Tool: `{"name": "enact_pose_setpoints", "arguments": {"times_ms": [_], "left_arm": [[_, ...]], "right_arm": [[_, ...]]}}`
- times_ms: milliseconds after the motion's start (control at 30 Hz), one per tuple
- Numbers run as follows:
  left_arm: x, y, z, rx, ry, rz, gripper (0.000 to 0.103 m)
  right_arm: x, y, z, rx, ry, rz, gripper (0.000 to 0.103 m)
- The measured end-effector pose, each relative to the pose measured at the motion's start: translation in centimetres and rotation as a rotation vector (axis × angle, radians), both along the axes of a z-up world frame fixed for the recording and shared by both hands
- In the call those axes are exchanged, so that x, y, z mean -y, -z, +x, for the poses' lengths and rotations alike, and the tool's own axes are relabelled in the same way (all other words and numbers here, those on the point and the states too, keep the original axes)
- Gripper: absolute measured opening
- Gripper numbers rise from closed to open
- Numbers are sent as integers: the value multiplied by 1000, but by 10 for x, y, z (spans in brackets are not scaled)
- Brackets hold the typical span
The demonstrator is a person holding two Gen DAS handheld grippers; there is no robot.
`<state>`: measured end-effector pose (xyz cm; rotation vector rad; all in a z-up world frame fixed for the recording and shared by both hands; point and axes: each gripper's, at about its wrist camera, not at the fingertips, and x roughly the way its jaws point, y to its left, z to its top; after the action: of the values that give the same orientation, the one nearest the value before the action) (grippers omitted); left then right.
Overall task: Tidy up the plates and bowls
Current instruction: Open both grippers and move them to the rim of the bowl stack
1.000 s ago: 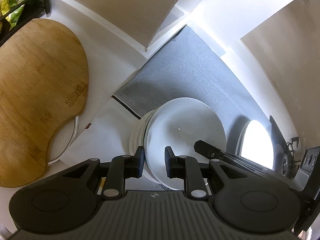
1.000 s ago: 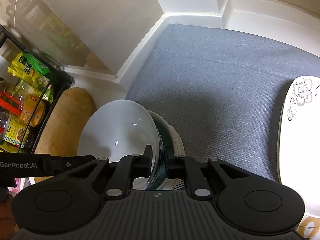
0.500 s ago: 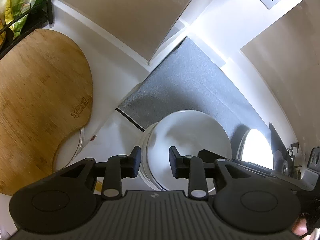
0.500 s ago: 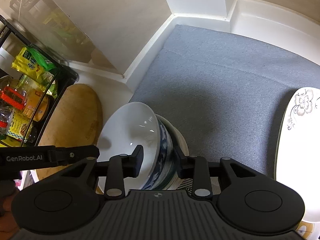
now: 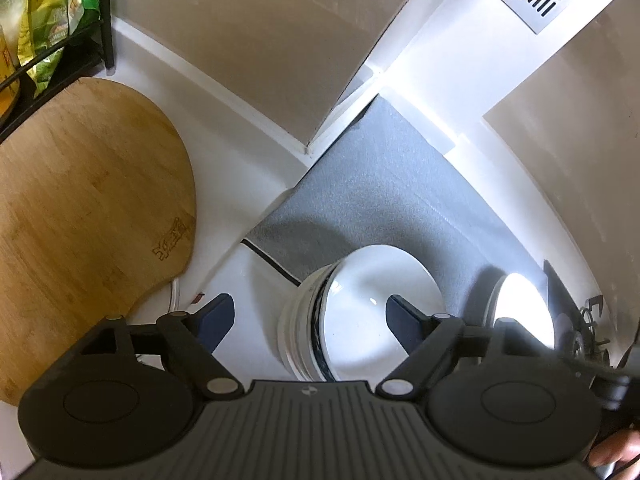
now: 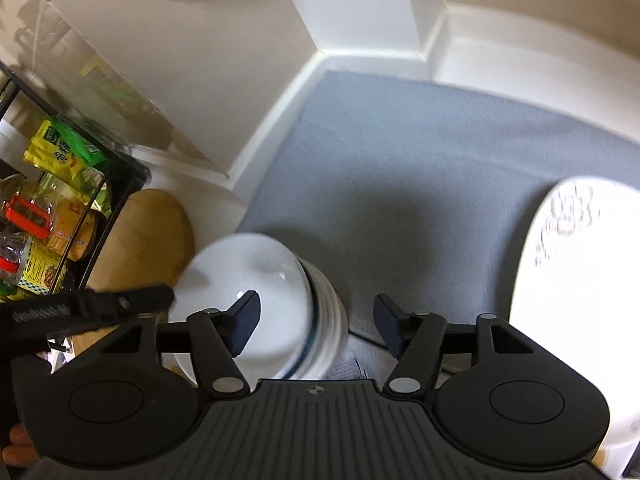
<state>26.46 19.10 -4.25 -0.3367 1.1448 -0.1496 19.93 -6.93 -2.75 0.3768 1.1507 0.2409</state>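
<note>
Though your bowls (image 5: pixel 360 312) already sit nested at six o'clock on the grey woven mat (image 5: pixel 384 200), the glossy flowered plate (image 6: pixel 576 280) at three o'clock looks unsorted. Your left claw (image 5: pixel 308 320) and right claw (image 6: pixel 316 320) are both opening, gripping nothing, astride the smooth white stack.

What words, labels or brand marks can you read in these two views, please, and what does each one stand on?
Burned-in mark on the cutting board: stylised, not legible.
White lettering on the left gripper's black arm, seen in the right wrist view: blurred, unreadable.
Print on the yellow-green packets in the rack: too small to read.
Label on the yellow box: too small to read.
Nothing is written on the bowls.
</note>
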Motion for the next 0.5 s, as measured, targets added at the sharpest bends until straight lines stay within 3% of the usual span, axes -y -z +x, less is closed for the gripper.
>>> {"name": "enact_pose_setpoints", "arguments": {"times_ms": [200, 367, 433, 500], "left_arm": [[2, 17, 5, -39, 20, -6, 92], [9, 32, 7, -59, 42, 37, 94], [12, 36, 6, -50, 49, 61, 103], [16, 37, 5, -28, 58, 82, 102]], "right_arm": [[5, 21, -10, -61, 52, 27, 69], [5, 28, -16, -73, 67, 34, 71], [3, 31, -16, -73, 67, 38, 72], [1, 33, -16, -70, 67, 47, 72]]}}
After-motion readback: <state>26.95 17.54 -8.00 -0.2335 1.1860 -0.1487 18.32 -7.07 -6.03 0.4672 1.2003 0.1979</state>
